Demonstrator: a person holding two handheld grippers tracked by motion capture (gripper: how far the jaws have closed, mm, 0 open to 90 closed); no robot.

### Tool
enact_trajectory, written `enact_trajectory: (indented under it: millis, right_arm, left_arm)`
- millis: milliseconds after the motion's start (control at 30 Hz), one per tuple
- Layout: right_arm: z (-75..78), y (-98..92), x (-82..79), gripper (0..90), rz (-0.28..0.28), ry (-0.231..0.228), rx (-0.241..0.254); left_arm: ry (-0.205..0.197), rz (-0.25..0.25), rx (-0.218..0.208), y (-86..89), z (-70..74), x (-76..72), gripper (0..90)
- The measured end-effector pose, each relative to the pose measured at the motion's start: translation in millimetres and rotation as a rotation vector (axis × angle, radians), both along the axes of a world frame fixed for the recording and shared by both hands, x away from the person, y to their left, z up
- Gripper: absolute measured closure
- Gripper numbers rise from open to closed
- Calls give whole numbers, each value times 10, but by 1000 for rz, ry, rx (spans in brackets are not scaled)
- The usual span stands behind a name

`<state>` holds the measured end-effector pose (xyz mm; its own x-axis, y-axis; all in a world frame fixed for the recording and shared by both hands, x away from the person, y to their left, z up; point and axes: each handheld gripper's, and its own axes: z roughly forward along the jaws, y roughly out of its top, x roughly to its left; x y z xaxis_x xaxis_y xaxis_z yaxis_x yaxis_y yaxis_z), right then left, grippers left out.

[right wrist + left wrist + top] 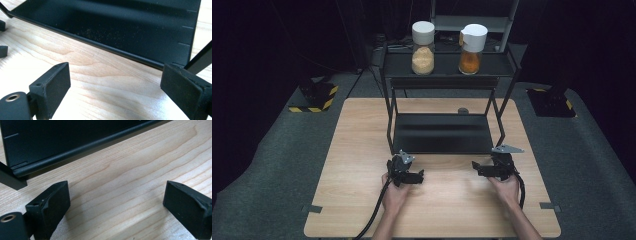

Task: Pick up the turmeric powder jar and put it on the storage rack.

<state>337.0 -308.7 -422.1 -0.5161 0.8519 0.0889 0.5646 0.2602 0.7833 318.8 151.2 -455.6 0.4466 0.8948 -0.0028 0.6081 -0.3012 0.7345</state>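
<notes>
Two hands rest on a wooden table [357, 165], each with a black gripper. My left gripper [418, 176] lies near the front left corner of a black two-tier rack [442, 132]; its jaws point right and stand open over bare wood [115, 202]. My right gripper [476, 169] lies at the rack's front right corner, jaws pointing left, open and empty [115, 87]. On the rack's top shelf stand two jars with white lids: one with pale grains [423, 47], one with orange powder [471, 49].
The rack's lower tray [62, 137] lies just beyond the jaws; in the right gripper view its front lip [100, 45] runs across, with a rack leg [200, 58] at right. Dark floor mat surrounds the table; black-and-yellow striped bases [314, 97] stand at back.
</notes>
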Motion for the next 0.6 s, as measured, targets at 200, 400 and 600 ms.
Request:
enact_trajectory:
  millis: [200,400,600]
  right_arm:
    - [-43,24,-13,87,0,3,-14]
    - [-80,94,0,85,11,16,-48]
    - [-135,147,8,85,21,31,-63]
  left_arm:
    - [0,0,0,0,0,0,71]
    - [0,0,0,0,0,0,71]
    - [0,0,0,-1,0,-1,71]
